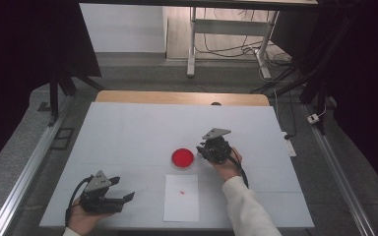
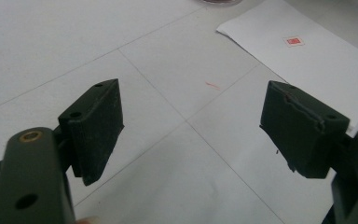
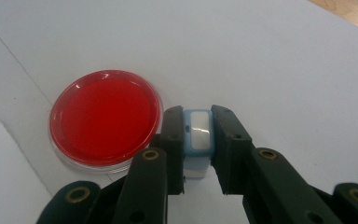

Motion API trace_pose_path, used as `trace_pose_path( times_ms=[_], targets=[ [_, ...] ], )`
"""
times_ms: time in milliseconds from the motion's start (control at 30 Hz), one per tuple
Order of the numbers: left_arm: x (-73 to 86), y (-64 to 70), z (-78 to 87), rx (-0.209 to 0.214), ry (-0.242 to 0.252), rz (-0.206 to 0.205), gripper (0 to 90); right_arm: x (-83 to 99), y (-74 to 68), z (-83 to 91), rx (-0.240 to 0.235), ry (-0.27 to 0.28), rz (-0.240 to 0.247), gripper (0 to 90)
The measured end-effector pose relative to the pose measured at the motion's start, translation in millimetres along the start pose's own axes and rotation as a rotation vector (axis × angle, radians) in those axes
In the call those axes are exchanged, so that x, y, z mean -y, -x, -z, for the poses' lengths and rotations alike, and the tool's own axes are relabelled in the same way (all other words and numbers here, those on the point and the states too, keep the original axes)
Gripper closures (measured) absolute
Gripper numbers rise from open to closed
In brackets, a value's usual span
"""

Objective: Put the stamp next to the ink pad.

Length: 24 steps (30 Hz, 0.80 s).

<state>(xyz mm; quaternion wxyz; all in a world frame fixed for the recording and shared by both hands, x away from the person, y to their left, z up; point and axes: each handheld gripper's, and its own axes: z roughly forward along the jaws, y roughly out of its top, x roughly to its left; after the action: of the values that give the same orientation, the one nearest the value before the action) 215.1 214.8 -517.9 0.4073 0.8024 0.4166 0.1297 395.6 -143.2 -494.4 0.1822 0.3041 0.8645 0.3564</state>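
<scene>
Small light-blue block with a white top face (image 3: 199,135), pinched between the two black jaws of the right gripper (image 3: 198,140); jaws pressed flat against its two sides, block upright and low over the white table (image 3: 284,60). Just beside it, on the far side of one jaw, a round clear dish with red filling (image 3: 105,116), resting on the table surface; contact between dish rim and jaw not resolvable. In the high view: right gripper (image 1: 207,150) near the table's middle, slightly toward the right edge, held in the person's right hand (image 1: 228,168), white sleeve (image 1: 248,209) entering from the near edge. Red dish (image 1: 182,158) immediately at the gripper's left, at about the centre of the table. White sheet of paper (image 1: 181,198) between the dish and the near edge, lying flat, a small red mark (image 1: 182,191) near its middle; same sheet (image 2: 307,60) and mark (image 2: 293,41) at upper right of the left gripper view. Left gripper (image 1: 124,199) near the near-left corner, well apart from dish and block, held in the left hand (image 1: 82,219); jaws spread wide, nothing between them, bare table (image 2: 186,121) below.
</scene>
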Motion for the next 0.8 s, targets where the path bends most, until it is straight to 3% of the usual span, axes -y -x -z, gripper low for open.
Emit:
trace_pose_path(
  times_ms=[200,467,633,800],
  targets=[
    [0.2,-0.3,-0.8,0.002,-0.007,0.003,20.3,0.3,1.2,0.5,0.002,0.007,-0.008,65.6],
    [0.7,-1.8,-0.1,0.001,-0.003,0.005,20.0,3.4,6.7,16.6,0.004,0.079,-0.042,46.2],
    [0.9,-2.2,0.6,-0.001,0.003,0.011,19.9,6.5,6.0,32.9,-0.014,0.136,-0.029,42.9],
    [1.0,-2.7,1.0,-0.005,0.006,0.011,19.9,12.5,2.2,46.7,-0.020,0.156,-0.001,42.8]
  ],
)
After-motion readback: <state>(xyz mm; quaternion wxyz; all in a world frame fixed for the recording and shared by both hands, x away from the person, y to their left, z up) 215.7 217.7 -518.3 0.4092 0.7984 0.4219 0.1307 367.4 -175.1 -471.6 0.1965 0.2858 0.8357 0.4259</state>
